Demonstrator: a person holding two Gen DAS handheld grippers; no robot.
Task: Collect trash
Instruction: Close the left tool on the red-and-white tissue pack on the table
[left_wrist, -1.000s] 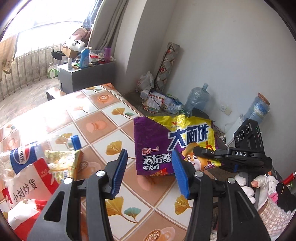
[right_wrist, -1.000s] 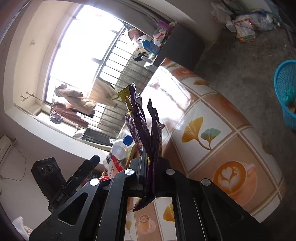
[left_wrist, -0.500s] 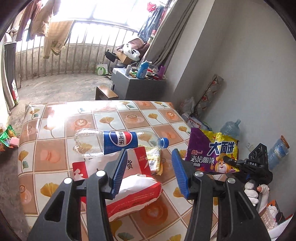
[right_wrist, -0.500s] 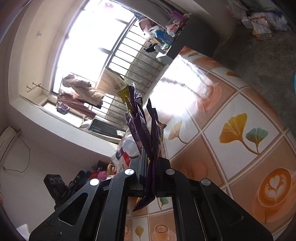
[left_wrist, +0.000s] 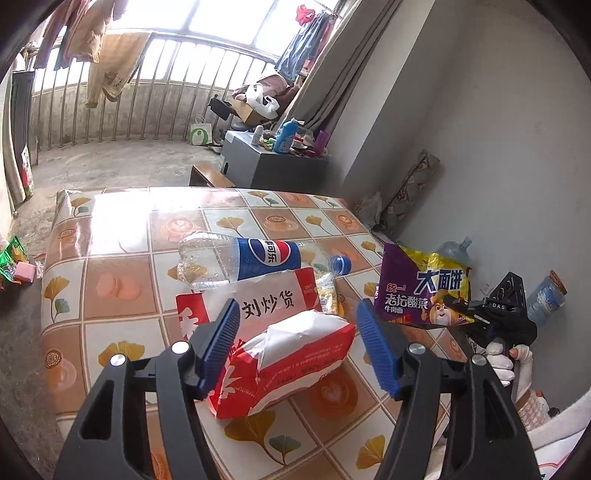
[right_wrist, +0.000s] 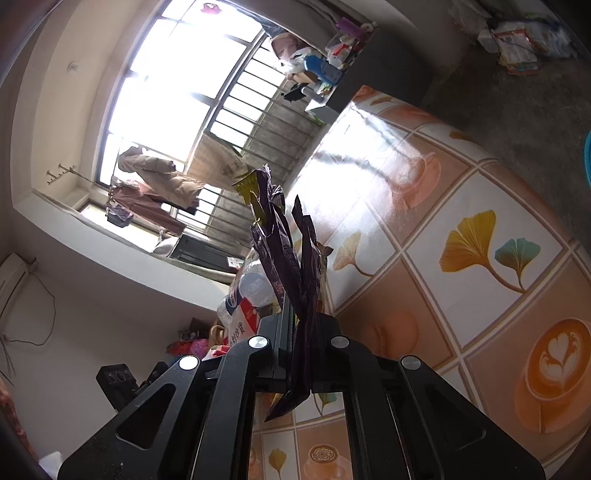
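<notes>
The left tool, nearest the lens in the left wrist view, has its blue-padded jaws apart and opening; the red-and-white snack bag lies on the worktop between them, and the pads do not press on it. This bag serves as the landmark. Just beyond it, touching its far edge, a clear Pepsi bottle lies on its side, blue cap pointing away from the window side. A small yellow wrapper lies beside the bag's far right corner, under the bottle's neck. To the right of the bag, off the worktop's edge and raised above it, the right tool is clenched on a purple-and-yellow noodle packet; a white-gloved hand holds that tool.

In the right wrist view the right tool's jaws are pressed together on the crumpled packet, which stands up from them; the bag and bottle show just behind it.

Farther beyond the bag, past the worktop's far end, stands a grey cabinet carrying bottles and clutter. Left of the bag, on the floor, lies a green wrapper. Farthest are the barred window and hanging laundry.
</notes>
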